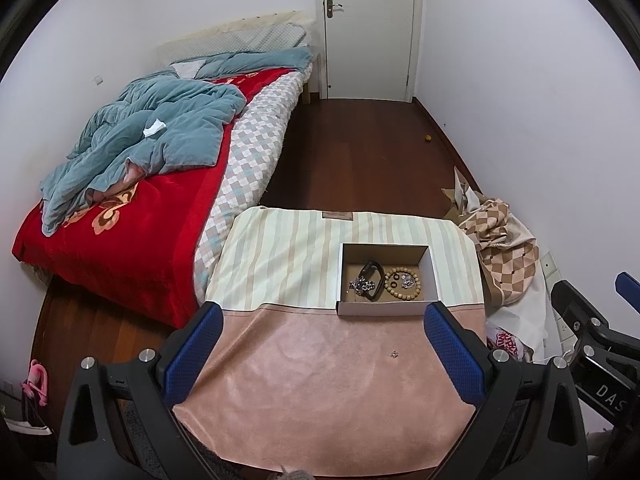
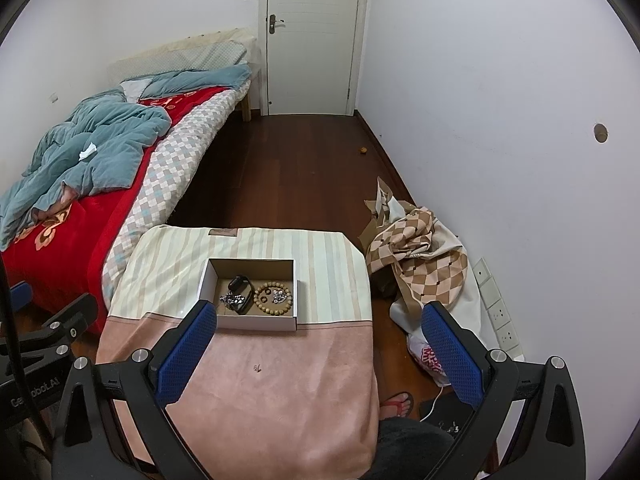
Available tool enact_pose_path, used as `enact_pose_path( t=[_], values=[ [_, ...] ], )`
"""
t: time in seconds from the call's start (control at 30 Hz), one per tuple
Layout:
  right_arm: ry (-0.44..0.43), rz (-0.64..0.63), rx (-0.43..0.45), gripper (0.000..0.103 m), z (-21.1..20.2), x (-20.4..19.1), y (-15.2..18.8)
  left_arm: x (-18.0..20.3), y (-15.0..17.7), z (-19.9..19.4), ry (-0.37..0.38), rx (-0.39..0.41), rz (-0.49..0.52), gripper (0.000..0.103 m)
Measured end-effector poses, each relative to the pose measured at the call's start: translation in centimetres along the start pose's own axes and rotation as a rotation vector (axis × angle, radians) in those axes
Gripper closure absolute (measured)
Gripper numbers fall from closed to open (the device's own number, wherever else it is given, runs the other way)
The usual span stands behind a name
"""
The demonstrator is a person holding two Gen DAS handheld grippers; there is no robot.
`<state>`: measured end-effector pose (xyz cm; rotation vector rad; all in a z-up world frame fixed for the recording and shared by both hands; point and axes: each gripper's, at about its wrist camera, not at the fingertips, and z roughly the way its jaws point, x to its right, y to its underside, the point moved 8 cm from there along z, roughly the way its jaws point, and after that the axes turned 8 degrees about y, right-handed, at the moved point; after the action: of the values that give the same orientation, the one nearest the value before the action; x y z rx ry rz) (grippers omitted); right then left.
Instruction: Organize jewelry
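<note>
Jewelry box (image 1: 386, 276) holds a bead bracelet (image 1: 401, 283); left gripper (image 1: 326, 344) and right gripper (image 2: 320, 344) gape wide, empty

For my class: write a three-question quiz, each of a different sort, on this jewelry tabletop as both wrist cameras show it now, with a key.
1. True or false: the bead bracelet lies inside the cardboard box.
2. Where is the small loose trinket? A in the box; B on the pink cloth in front of the box; C on the floor.
3. Fill in: the left tongs and right tongs both stand ____, holding nothing.

Key: 1 true; 2 B; 3 open.
</note>
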<state>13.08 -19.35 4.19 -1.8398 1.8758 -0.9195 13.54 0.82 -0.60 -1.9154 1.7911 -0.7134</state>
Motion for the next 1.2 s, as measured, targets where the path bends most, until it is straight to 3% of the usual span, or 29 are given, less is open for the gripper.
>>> enact_pose_path(
  t=[1.2],
  values=[
    [-0.006,-0.016,-0.008,0.0,0.47,0.15,0.67,-0.01,0.13,-0.36,-0.001,0.006,0.0,0.0]
  ],
)
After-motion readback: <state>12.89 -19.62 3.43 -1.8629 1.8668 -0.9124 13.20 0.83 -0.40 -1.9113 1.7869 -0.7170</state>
